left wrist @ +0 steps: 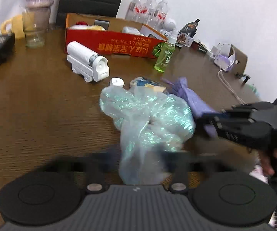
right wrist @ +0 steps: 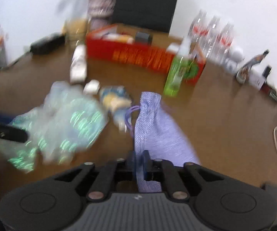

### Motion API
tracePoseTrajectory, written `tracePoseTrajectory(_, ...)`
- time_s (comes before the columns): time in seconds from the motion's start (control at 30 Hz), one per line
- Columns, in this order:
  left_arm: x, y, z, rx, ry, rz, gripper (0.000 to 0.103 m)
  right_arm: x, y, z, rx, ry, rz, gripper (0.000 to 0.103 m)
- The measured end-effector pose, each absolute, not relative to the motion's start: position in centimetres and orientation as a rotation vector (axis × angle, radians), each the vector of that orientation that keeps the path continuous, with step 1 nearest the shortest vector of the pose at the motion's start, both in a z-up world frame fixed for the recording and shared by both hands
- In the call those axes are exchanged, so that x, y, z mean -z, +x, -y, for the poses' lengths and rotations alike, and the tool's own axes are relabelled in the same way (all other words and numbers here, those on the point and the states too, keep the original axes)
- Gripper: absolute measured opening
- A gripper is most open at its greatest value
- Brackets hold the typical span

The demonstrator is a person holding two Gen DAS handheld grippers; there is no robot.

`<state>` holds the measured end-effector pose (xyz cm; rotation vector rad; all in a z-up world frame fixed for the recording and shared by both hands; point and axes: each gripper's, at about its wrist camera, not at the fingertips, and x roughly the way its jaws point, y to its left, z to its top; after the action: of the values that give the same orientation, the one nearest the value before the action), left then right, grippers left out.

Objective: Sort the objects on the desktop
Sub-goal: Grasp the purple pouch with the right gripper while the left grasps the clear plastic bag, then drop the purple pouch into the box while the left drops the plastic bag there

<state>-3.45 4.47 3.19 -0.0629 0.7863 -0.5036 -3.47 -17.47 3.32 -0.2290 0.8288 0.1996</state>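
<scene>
Left wrist view shows the wooden table (left wrist: 32, 100), the red box (left wrist: 111, 44) at its back as likely sorting bin, then the plastic bag (left wrist: 144, 115) pinched by the left gripper (left wrist: 144, 165). Right gripper (right wrist: 140, 165) clamps the purple pouch (right wrist: 157, 127), lifting its near end.

— From my feed, any writing I can read?

— Only yellow East Asian characters, upside down, on the red cardboard box (left wrist: 115, 45), beside a watermelon picture. The water bottles (left wrist: 150, 9) carry red labels and the green spray bottle (left wrist: 165, 55) a label, all illegible.
</scene>
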Motion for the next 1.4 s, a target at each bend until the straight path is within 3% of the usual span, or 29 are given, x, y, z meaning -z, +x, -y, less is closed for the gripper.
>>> tracePoseTrajectory(0.13, -3.2, -2.8, -2.4, 0.438, 0.031, -0.708, 0.098, -4.6, -4.1, 18.2, -0.166, -0.211, -0.741, 0.037)
tracePoseTrajectory(0.33, -2.9, -0.6, -0.6, 0.411, 0.01, -0.759, 0.098, -3.9, -0.3, 21.8, -0.075, -0.141, -0.775, 0.044)
tracePoseTrajectory(0.4, -2.4, -0.1, -0.4, 0.42, -0.008, -0.769, 0.097, -3.1, 0.9, 23.0, -0.085, -0.105, -0.829, 0.056)
tracePoseTrajectory(0.47, -2.2, 0.2, -0.4, 0.419, -0.017, -0.777, 0.057, -2.5, 1.4, 23.5, -0.11, -0.065, -0.868, 0.055)
tracePoseTrajectory(0.5, -2.6, -0.3, -0.4, 0.426, -0.007, -0.766, 0.018, -2.2, 1.5, 23.5, -0.133, -0.054, -0.879, 0.052)
tracePoseTrajectory(0.53, -3.0, -0.7, -0.4, 0.434, 0.003, -0.754, 0.014, -2.0, 1.3, 23.2, -0.151, -0.05, -0.876, 0.047)
tracePoseTrajectory(0.6, -3.8, -1.5, -0.5, 0.449, 0.022, -0.73, 0.007, -1.9, 1.0, 22.9, -0.185, -0.033, -0.874, 0.021)
tracePoseTrajectory(0.63, -4.2, -1.9, -0.5, 0.456, 0.031, -0.719, 0.006, -2.0, 0.9, 22.7, -0.195, -0.03, -0.874, 0.006)
tracePoseTrajectory(0.67, -4.7, -2.3, -0.5, 0.463, 0.041, -0.707, 0.006, -2.3, 0.4, 22.3, -0.192, -0.043, -0.869, 0.003)
tracePoseTrajectory(0.87, -9.9, -2.1, -2.0, 0.477, 0.024, -0.588, 0.006, -8.8, -3.2, 20.9, -0.215, -0.072, -0.688, 0.002)
tracePoseTrajectory(0.97, -14.2, 2.9, -2.8, 0.437, -0.009, -0.523, 0.006, -14.4, -1.5, 21.8, -0.217, -0.002, -0.538, 0.002)
tracePoseTrajectory(1.1, -17.3, 13.5, -3.0, 0.396, -0.151, -0.573, 0.006, -19.9, 5.6, 22.0, -0.208, 0.01, -0.447, 0.003)
tracePoseTrajectory(1.23, -16.6, 23.1, -0.3, 0.315, -0.196, -0.678, 0.006, -21.4, 17.0, 21.7, -0.158, 0.021, -0.534, 0.003)
tracePoseTrajectory(1.4, -11.6, 30.4, 2.8, 0.213, -0.171, -0.877, 0.006, -16.2, 29.5, 23.1, -0.127, 0.078, -0.82, 0.003)
